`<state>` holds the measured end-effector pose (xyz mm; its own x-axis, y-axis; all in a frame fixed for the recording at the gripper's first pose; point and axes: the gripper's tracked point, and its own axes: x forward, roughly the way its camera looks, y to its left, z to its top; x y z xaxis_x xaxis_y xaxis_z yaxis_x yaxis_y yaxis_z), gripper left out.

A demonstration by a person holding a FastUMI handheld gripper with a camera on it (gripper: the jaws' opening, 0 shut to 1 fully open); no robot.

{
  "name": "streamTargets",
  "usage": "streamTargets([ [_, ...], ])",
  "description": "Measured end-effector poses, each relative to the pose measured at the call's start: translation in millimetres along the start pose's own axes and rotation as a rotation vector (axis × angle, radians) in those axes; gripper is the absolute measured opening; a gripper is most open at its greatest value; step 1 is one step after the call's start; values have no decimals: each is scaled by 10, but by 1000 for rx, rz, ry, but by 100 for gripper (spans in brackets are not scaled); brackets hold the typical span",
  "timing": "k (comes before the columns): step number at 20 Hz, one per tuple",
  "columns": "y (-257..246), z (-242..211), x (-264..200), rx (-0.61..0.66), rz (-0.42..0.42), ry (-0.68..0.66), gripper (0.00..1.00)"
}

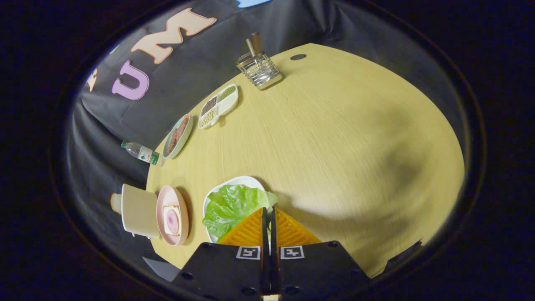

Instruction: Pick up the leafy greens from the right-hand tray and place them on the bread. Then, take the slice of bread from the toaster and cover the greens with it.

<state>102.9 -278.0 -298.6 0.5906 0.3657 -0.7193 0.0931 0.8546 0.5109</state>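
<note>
One lettuce leaf [232, 207] lies in one white tray [234, 182] with the gripper [268, 211] fingers pinched together on its edge, beside one pink plate [165, 200] carrying one bread slice [171, 221], one toaster [139, 211] holding one slice [115, 202], and one four-compartment dish [219, 105] of grains.

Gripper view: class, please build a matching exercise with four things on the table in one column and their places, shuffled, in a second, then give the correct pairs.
Things
1. leafy greens
2. toaster
3. divided dish of seeds
4. wire utensil holder

Places
A. at the far table edge, holding wooden handles
B. beside the pink plate with the bread slice
C. on the white tray, right at the nearly closed gripper's fingertips
D. between the oval dish and the utensil holder

Pairs: 1-C, 2-B, 3-D, 4-A
</note>
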Motion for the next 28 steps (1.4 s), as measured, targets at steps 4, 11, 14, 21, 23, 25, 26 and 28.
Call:
streamTargets([
  [4, 50, 67, -32, -35, -42, -28, 3],
  [11, 390, 144, -348, -148, -140, -83, 3],
  [14, 714, 159, -468, -222, -144, -100, 3],
  [21, 1555, 104, -716, -319, -85, -132, 3],
  [23, 1828, 70, -766, -329, -42, -142, 3],
  [25, 2099, 18, -802, -350, -6, -145, 3],
  [26, 2232, 2, -818, -362, 12, -148, 3],
  [28, 2535, -50, -846, -382, 61, -154, 3],
])
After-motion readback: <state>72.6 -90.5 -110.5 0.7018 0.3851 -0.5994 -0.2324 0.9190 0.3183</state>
